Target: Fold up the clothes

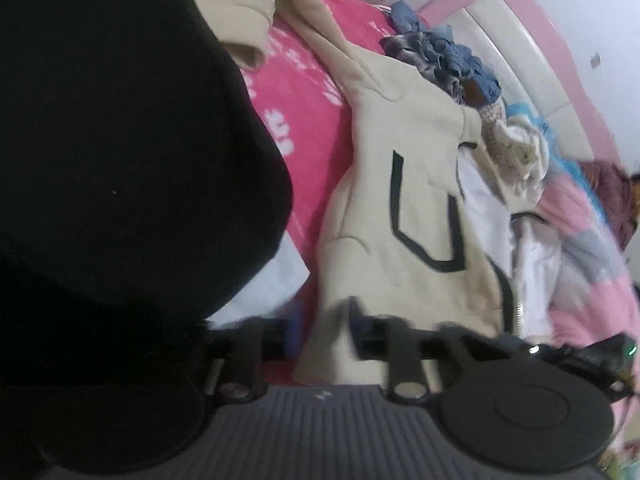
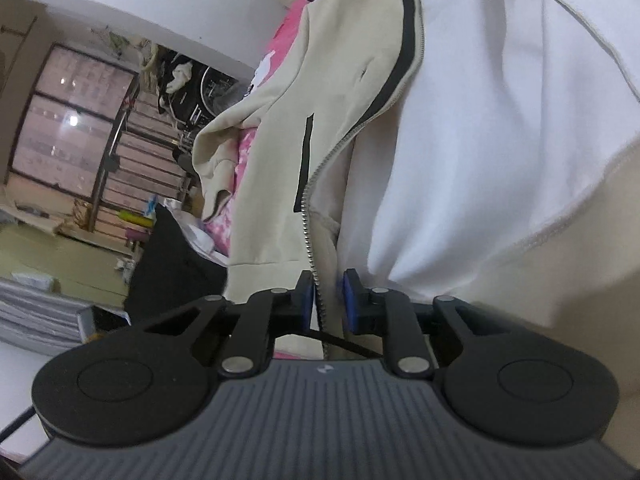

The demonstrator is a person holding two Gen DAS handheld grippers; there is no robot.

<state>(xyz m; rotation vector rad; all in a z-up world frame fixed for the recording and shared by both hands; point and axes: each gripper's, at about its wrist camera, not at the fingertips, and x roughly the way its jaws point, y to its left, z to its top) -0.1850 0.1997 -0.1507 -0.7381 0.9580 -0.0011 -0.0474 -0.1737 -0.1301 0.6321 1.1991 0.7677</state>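
Observation:
A cream zip jacket (image 1: 416, 208) with black trim lies spread over the pink bedcover (image 1: 304, 112). My left gripper (image 1: 324, 322) is at its lower hem, and cream cloth fills the gap between the two blurred fingers. The blur hides whether the pads press on it. In the right wrist view the same jacket (image 2: 276, 168) hangs open and shows its white inside (image 2: 480, 120). My right gripper (image 2: 328, 282) is shut on the zipper edge (image 2: 308, 216), with both blue pads against the cloth.
A big black cloth-like shape (image 1: 120, 160) blocks the left of the left wrist view. Blue denim (image 1: 444, 60), lacy white clothes (image 1: 516, 160) and a pink-grey blanket (image 1: 580, 248) are heaped by the pink headboard (image 1: 520, 16). A barred window (image 2: 72, 128) and a fan (image 2: 220, 88) stand beyond the bed.

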